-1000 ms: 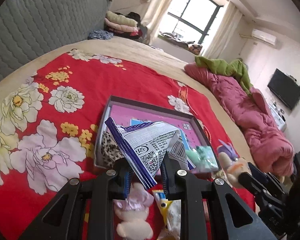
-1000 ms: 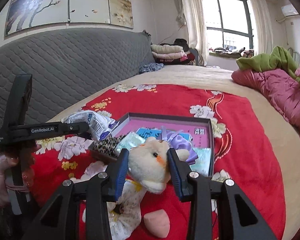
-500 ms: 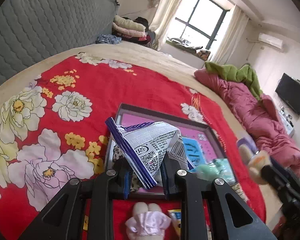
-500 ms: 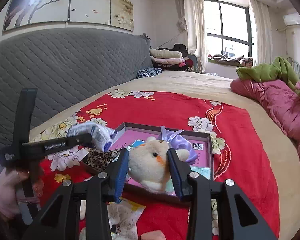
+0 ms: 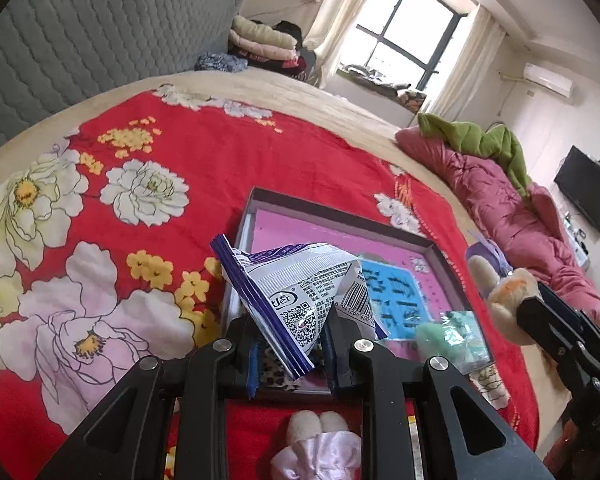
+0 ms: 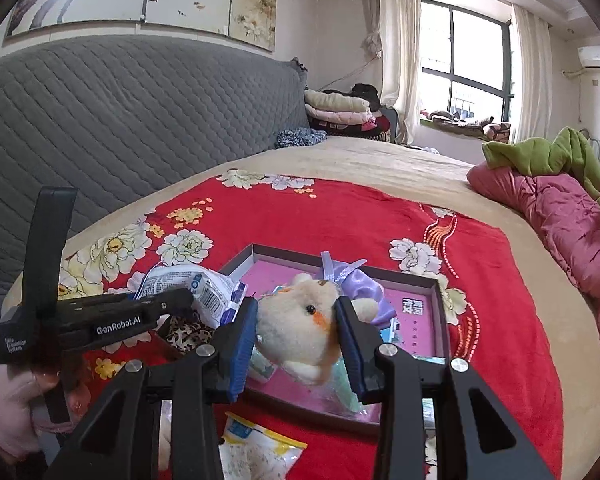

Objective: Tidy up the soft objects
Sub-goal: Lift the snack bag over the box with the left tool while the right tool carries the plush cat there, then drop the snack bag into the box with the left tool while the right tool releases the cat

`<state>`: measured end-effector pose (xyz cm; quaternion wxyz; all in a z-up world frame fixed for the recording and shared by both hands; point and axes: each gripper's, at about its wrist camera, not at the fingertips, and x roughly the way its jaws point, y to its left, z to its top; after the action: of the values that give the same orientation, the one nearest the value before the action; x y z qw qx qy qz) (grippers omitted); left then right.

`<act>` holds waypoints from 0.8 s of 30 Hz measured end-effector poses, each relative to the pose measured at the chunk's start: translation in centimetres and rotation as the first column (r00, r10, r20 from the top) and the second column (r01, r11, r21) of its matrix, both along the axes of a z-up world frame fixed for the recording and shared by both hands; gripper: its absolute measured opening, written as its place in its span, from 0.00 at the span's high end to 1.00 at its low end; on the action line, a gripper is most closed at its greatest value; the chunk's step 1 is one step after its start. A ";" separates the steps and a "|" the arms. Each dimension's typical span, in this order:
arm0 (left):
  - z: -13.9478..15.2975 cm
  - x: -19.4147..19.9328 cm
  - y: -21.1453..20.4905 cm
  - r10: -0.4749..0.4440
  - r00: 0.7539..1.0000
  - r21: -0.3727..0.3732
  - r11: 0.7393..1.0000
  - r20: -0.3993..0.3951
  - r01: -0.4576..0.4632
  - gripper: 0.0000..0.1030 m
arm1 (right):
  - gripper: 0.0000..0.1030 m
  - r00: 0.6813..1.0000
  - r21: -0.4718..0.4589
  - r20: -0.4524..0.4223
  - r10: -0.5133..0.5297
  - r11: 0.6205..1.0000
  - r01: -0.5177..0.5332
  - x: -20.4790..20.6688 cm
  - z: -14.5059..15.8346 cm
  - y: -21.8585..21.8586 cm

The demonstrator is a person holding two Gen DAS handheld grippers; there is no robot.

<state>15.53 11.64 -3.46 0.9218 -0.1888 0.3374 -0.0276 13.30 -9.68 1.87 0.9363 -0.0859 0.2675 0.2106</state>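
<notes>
We see a bed (image 6: 380, 168) with a beige cover, grey quilted headboard behind it. On it lies a red floral blanket (image 5: 220, 168). Directly on the blanket: a shallow grey box with pink lining (image 5: 340, 226), a small plush with a lilac satin skirt (image 5: 320, 446) just in front of the box's near edge, and a yellow-and-white snack packet (image 6: 256, 454) beside that plush. On the bed's far side we see a bunched pink quilt (image 6: 568, 216) with a green garment (image 6: 548, 156) on top. Folded bedding (image 6: 340, 110) is stacked at the headboard end.
</notes>
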 end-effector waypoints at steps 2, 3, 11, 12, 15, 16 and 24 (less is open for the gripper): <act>-0.6 0.4 0.2 0.003 1.000 0.002 1.000 -0.016 -0.003 0.76 | 0.61 1.000 -0.008 -0.007 0.001 1.000 -0.001 0.3 -0.3 0.4; -0.7 0.4 0.2 0.000 1.000 0.001 1.000 -0.019 0.000 0.76 | 0.61 1.000 -0.010 -0.010 -0.001 1.000 0.001 0.5 -0.6 0.6; -1.5 1.0 -0.1 -0.017 0.999 0.018 1.000 -0.047 0.018 0.76 | 0.61 0.999 -0.015 -0.040 -0.006 1.000 0.005 1.7 -2.1 1.2; -1.6 1.1 -0.3 -0.022 0.998 0.025 0.999 -0.051 0.024 0.76 | 0.61 0.999 -0.016 -0.046 -0.010 1.000 0.009 2.0 -2.4 1.3; -1.9 1.3 -0.6 -0.035 0.998 0.030 0.999 -0.060 0.036 0.76 | 0.61 0.998 -0.017 -0.059 -0.018 1.000 0.017 2.4 -3.0 1.3; -1.9 1.3 -0.6 -0.039 0.997 0.032 0.999 -0.063 0.041 0.76 | 0.61 0.998 -0.019 -0.062 -0.019 1.000 0.018 2.5 -3.1 1.3; -2.5 1.6 -0.9 -0.058 0.995 0.027 0.998 -0.081 0.060 0.76 | 0.61 0.996 -0.041 -0.084 -0.014 0.999 0.011 3.0 -4.4 1.7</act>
<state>17.13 10.70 -5.98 0.9090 -0.1659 0.3800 -0.0422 16.25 -7.97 -2.49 0.9236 -0.0942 0.3115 0.2027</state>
